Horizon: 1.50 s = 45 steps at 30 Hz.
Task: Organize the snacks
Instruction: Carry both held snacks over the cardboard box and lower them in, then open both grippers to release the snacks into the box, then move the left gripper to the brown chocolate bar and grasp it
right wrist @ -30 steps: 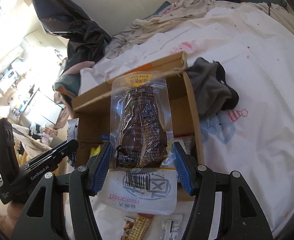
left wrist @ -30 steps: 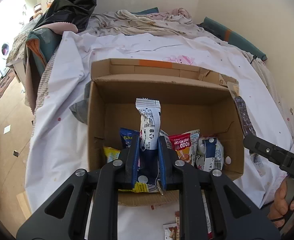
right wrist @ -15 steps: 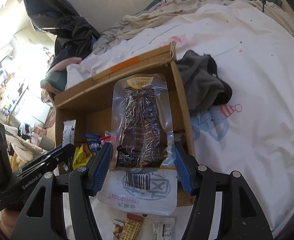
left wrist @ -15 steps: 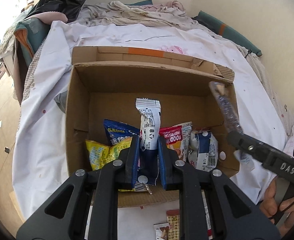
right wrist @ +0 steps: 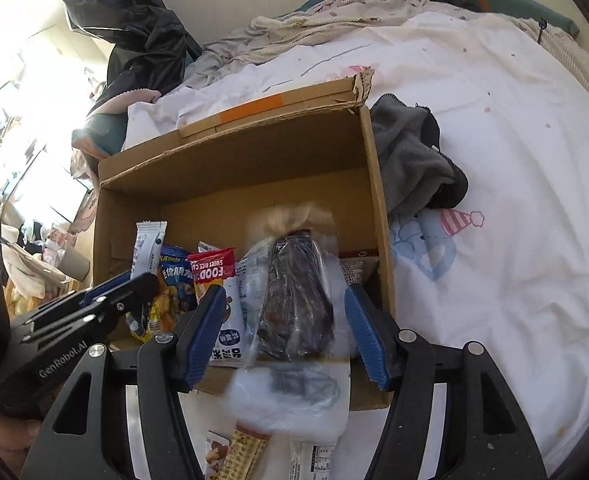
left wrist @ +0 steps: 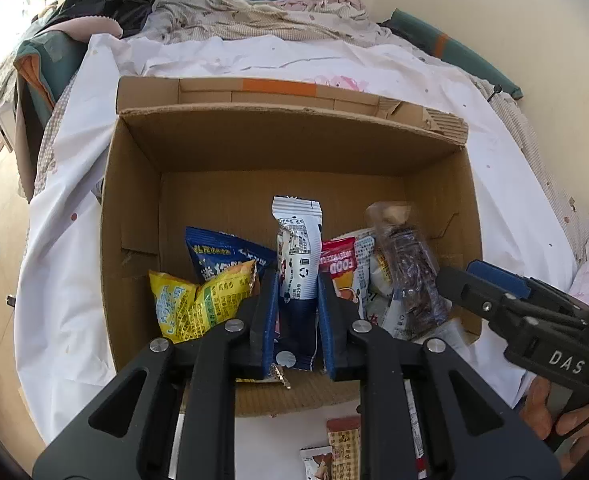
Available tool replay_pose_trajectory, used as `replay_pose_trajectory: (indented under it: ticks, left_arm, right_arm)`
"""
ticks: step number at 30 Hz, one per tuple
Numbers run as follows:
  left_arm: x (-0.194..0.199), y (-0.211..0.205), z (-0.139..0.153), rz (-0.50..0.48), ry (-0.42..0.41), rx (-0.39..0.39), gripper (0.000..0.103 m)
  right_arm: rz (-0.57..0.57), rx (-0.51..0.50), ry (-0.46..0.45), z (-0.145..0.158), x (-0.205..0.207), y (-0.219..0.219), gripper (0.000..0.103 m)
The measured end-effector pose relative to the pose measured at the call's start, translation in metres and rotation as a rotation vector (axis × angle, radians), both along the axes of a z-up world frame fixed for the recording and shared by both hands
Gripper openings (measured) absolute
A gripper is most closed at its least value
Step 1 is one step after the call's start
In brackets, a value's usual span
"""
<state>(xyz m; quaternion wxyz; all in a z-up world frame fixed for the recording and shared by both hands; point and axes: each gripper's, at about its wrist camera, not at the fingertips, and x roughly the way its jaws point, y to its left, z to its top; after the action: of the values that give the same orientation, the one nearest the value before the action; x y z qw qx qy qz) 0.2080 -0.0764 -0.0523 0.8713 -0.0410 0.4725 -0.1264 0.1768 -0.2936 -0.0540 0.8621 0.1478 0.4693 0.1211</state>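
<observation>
The left gripper (left wrist: 297,312) clamps an upright white-and-navy snack packet (left wrist: 298,264) over the cardboard box (left wrist: 134,216); the clear dark-snack pouch (left wrist: 410,276) lies at three o'clock.

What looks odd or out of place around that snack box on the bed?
The cardboard box has a torn, frayed back corner flap. A crumpled grey garment lies against its right wall, out of place among snacks. The clear packet of dark snack looks motion-blurred between the right gripper's open jaws, tilting into the box.

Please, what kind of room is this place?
Most likely a bedroom: the cardboard box stands on a bed with a white sheet, rumpled bedding lies by the wall, and a grey garment lies beside the box.
</observation>
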Motion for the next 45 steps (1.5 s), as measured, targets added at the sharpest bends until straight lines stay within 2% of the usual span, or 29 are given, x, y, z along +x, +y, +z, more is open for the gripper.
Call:
replay_pose_trajectory:
  ticks: [3, 5, 6, 7, 8, 9, 10, 11, 32, 40, 45]
  left_arm:
    - [0.0, 0.0, -0.003, 0.001, 0.013, -0.001, 0.026]
    - [-0.001, 0.0, -0.003, 0.003, 0.018, -0.011, 0.054]
    - [-0.001, 0.001, -0.003, 0.004, 0.019, -0.021, 0.061]
    - [-0.002, 0.002, -0.002, 0.005, 0.02, -0.041, 0.075]
    - [-0.003, 0.003, -0.001, 0.006, 0.02, -0.066, 0.08]
    - [-0.004, 0.004, 0.0, 0.012, 0.015, -0.072, 0.082]
    - [-0.004, 0.004, 0.001, 0.016, 0.011, -0.073, 0.082]
    - [-0.005, 0.005, 0.002, 0.016, 0.006, -0.071, 0.082]
    - [-0.018, 0.015, 0.009, 0.045, -0.032, -0.032, 0.082]
    - [-0.029, 0.025, 0.016, 0.063, -0.071, -0.021, 0.082]
    - [-0.042, 0.029, 0.015, 0.066, -0.064, -0.015, 0.082]
  right_arm:
    - [0.001, 0.005, 0.002, 0.0, 0.0, -0.001, 0.065]
    - [-0.004, 0.019, 0.001, 0.002, 0.0, -0.002, 0.065]
    - [-0.008, 0.032, 0.0, 0.003, 0.0, -0.003, 0.065]
    - [-0.006, 0.049, -0.004, 0.004, 0.0, -0.004, 0.068]
    - [-0.004, 0.058, -0.009, 0.005, 0.0, -0.004, 0.079]
    - [-0.006, 0.062, -0.023, 0.007, -0.001, -0.004, 0.084]
    - [-0.012, 0.066, -0.037, 0.009, -0.002, -0.004, 0.089]
    - [-0.014, 0.068, -0.044, 0.01, -0.002, -0.005, 0.09]
    - [-0.094, 0.078, -0.011, 0.007, -0.008, -0.024, 0.09]
    - [-0.065, 0.066, -0.012, 0.012, -0.024, -0.019, 0.09]
    - [-0.064, 0.077, 0.012, 0.013, -0.042, -0.019, 0.09]
